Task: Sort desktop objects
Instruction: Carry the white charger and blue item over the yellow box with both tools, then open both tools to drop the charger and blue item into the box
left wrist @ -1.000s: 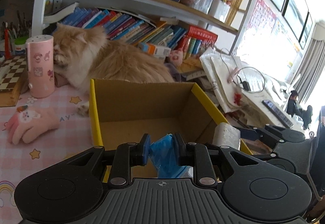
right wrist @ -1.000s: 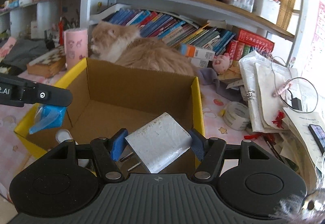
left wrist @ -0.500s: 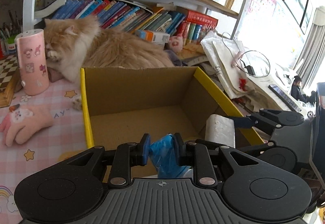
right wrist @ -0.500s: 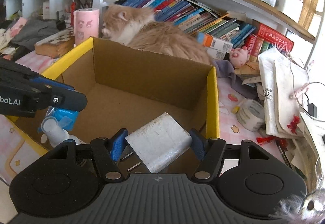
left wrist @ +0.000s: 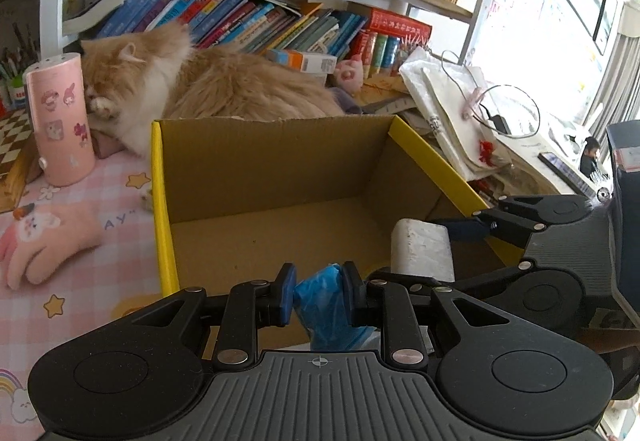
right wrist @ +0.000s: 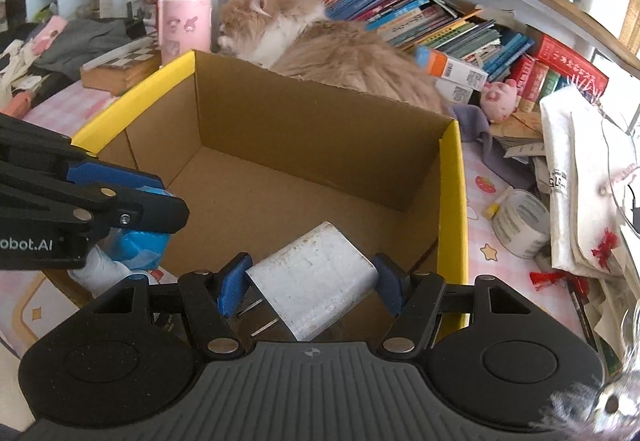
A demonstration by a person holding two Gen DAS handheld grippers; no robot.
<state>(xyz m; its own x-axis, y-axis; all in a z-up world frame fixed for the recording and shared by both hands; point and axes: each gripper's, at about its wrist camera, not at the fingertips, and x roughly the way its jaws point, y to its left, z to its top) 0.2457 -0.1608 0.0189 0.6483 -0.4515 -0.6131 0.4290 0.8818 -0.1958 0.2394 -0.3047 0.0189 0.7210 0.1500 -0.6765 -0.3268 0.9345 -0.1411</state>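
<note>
An open cardboard box (left wrist: pixel 276 165) with yellow rims (right wrist: pixel 454 201) stands on the pink desk, its inside bare. My left gripper (left wrist: pixel 318 291) is shut on a blue plastic-wrapped item (left wrist: pixel 326 305) with a white lower end (right wrist: pixel 100 269), held over the box's near edge. My right gripper (right wrist: pixel 314 281) is shut on a white plug adapter (right wrist: pixel 316 281) whose two metal prongs point back toward the camera. The adapter (left wrist: pixel 420 249) hangs over the box's near right corner. The left gripper (right wrist: pixel 132 209) shows at the left of the right wrist view.
A fluffy orange cat (left wrist: pixel 208 85) lies right behind the box. A pink cylinder (left wrist: pixel 60 121) and a pink plush (left wrist: pixel 44 237) sit left of it. A tape roll (right wrist: pixel 518 225), papers (right wrist: pixel 580 169) and cables lie to the right. Bookshelves (left wrist: pixel 256 25) fill the back.
Both grippers have sunk a little and drawn closer over the box with their items still held. The cat has shifted its head slightly.
</note>
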